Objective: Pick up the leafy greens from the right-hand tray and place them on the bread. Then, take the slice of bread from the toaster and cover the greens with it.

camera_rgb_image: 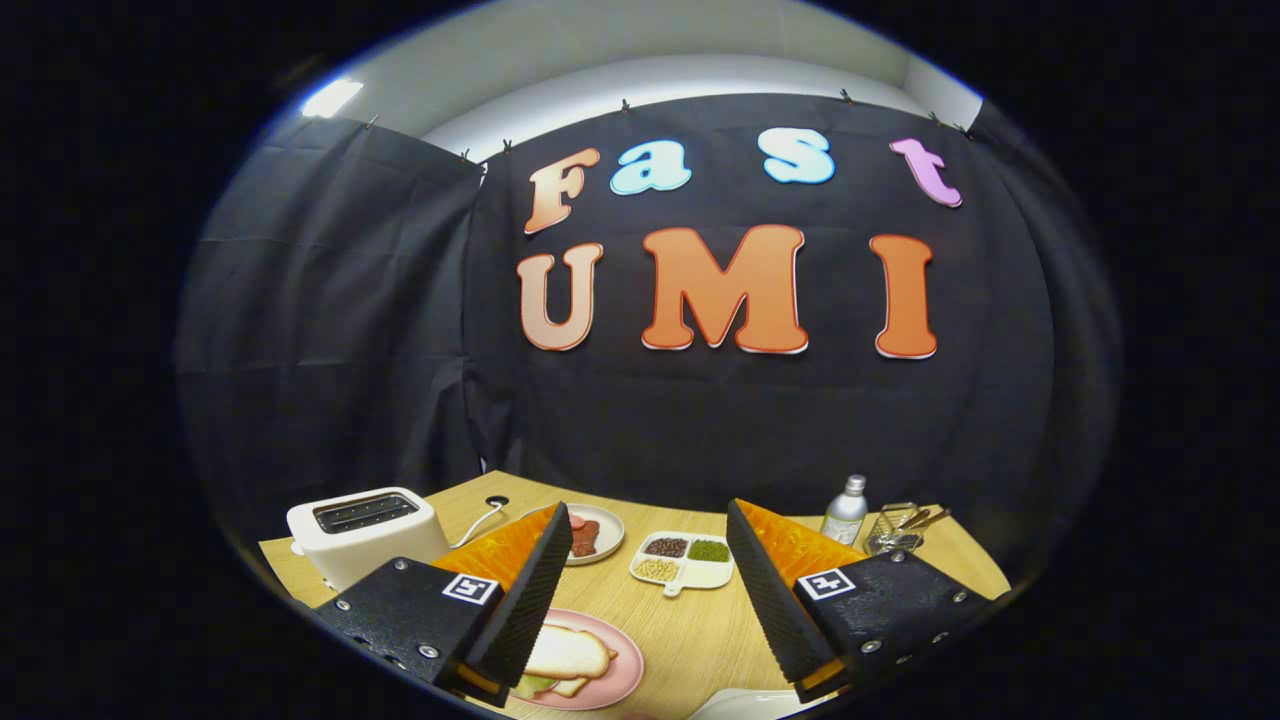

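Note:
My gripper (648,506) is open and held above the wooden table (690,630), with nothing between its fingers. Below the left finger (520,600) is a pink plate (626,678) with a slice of bread (566,652) lying on top. A bit of leafy green (534,685) peeks out from under the bread, beside a lower slice. The white toaster (365,530) stands to the left, beyond the left finger; its slots look dark and no bread sticks out. The rim of a white tray (742,706) shows under the right finger (775,590).
Beyond the fingers sit a white plate with red meat slices (592,536) and a white divided dish of beans (684,560). Farther right stand a small bottle (845,512) and a wire basket with utensils (895,530). The toaster's cable (478,522) runs along the table's back.

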A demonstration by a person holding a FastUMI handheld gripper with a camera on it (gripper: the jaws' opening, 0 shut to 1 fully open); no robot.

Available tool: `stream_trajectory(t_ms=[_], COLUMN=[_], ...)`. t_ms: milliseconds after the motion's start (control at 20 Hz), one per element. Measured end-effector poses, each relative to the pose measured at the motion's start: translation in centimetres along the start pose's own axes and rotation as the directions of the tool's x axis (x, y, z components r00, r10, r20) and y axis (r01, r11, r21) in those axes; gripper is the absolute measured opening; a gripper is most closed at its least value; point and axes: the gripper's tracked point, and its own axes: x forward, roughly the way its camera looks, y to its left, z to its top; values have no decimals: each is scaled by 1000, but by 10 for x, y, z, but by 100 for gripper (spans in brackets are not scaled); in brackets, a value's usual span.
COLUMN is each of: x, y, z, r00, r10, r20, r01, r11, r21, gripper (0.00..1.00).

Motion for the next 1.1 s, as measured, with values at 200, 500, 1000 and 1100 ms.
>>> stream_trajectory(t_ms=[200, 500, 1000, 1100], x=[-12, -20, -31, -35], y=[-6, -7, -14, -17], z=[29, 35, 53, 55], r00=[994, 987, 967, 962], r10=[-58, -71, -111, -121], r20=[96, 141, 229, 245], r01=[61, 72, 117, 130], r11=[998, 997, 993, 991], r21=[-22, 4, -15, -18], gripper=[97, 97, 97, 97])
